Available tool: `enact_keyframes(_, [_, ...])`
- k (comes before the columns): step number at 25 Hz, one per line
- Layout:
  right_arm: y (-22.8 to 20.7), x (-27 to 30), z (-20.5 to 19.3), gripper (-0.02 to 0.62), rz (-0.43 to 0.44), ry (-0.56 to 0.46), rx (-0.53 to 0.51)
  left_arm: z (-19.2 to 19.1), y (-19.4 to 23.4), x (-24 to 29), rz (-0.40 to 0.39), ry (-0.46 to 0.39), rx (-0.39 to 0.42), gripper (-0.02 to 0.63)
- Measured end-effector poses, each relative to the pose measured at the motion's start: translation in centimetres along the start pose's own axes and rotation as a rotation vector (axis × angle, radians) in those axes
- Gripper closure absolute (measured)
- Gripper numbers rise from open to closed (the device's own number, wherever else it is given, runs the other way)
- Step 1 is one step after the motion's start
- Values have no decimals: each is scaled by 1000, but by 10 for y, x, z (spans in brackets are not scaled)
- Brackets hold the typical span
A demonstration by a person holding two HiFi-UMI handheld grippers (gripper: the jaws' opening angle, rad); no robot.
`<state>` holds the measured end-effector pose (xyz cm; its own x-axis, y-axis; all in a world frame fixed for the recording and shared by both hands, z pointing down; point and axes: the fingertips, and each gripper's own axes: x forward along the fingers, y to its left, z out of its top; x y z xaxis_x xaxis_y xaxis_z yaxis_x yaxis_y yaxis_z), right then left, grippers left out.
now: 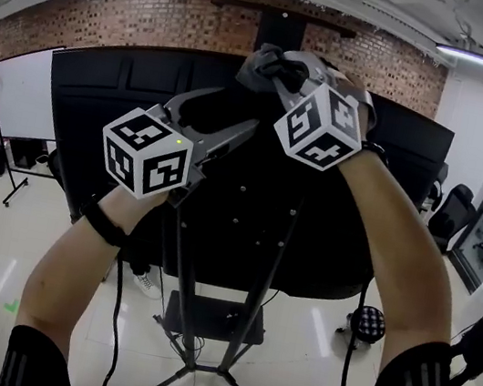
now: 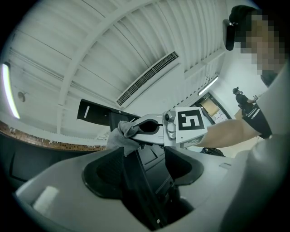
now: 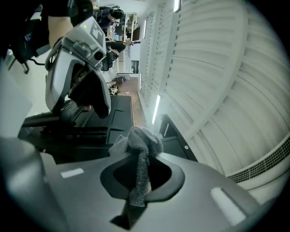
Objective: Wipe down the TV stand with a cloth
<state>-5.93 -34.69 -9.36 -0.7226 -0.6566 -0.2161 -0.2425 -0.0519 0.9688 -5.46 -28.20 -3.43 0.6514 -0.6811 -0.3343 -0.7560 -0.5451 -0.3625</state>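
**Cloth pinched at the top of the screen**

The right gripper (image 1: 278, 63) is pressing its fingers together on the grey cloth (image 1: 266, 64), which is bunching out past the fingertips and trailing back between them in the right gripper view (image 3: 141, 144). The cloth is sitting high up, against the top edge of the large dark screen (image 1: 324, 248), well above the stand's legs.

The left gripper (image 1: 245, 129) is hovering just beside the right one, lower and to its left. Its fingers are standing spread in the left gripper view (image 2: 144, 155), with a thin dark edge running up between them; I cannot tell what that edge belongs to.

The black TV stand (image 1: 201, 319) is carrying the screen, its two uprights dropping to splayed feet on the pale floor (image 1: 302, 374). Behind it a brick wall (image 1: 162, 16) is running under the ceiling lights.
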Motion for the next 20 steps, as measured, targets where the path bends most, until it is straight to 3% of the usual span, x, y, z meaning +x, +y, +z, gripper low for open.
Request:
enact_keyframes(11, [41,5,-17,578,111,53,-111,-23,0,1,-11,59,-53,301])
enact_keyframes(20, [140,-30,-26,578,148,106,-442,-86,-47,-36,-7,95,-83,303])
